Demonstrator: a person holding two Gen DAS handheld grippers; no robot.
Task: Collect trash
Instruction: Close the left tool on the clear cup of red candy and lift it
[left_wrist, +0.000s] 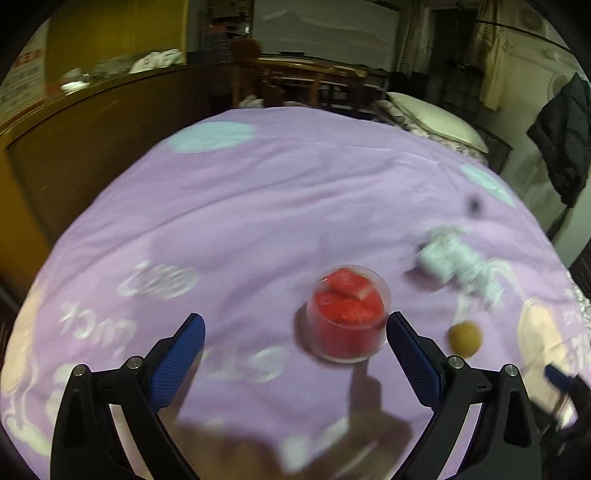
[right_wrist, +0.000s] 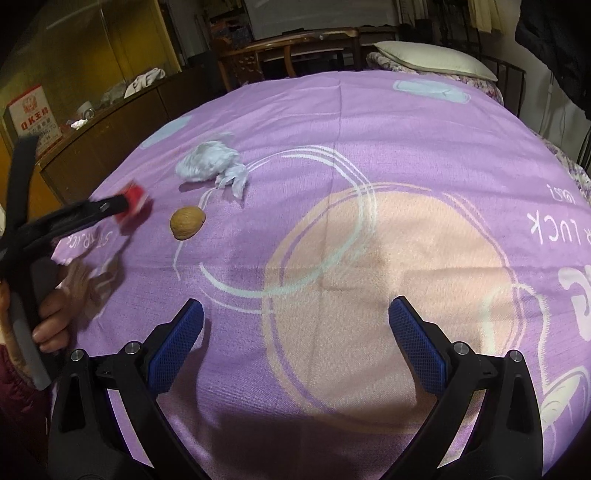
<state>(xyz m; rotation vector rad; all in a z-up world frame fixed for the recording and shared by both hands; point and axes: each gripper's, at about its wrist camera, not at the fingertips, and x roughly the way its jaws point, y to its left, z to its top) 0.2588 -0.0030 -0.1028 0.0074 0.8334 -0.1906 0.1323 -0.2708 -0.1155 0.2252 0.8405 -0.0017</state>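
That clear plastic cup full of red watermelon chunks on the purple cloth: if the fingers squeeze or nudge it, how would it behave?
The clear plastic cup of red watermelon chunks looks thin-walled, so it would probably flex under a hard squeeze. Filled to the brim, it is likely heavy for its size. With no lid visible, tipping it could spill fruit onto the soft purple cloth.

On the bed cover (right_wrist: 369, 122), the nut (right_wrist: 187, 222) sits in the middle, the crumpled tissue (right_wrist: 210, 162) lies near it at one o'clock, and the cup of fruit (right_wrist: 133, 204) stands near it at nine o'clock.
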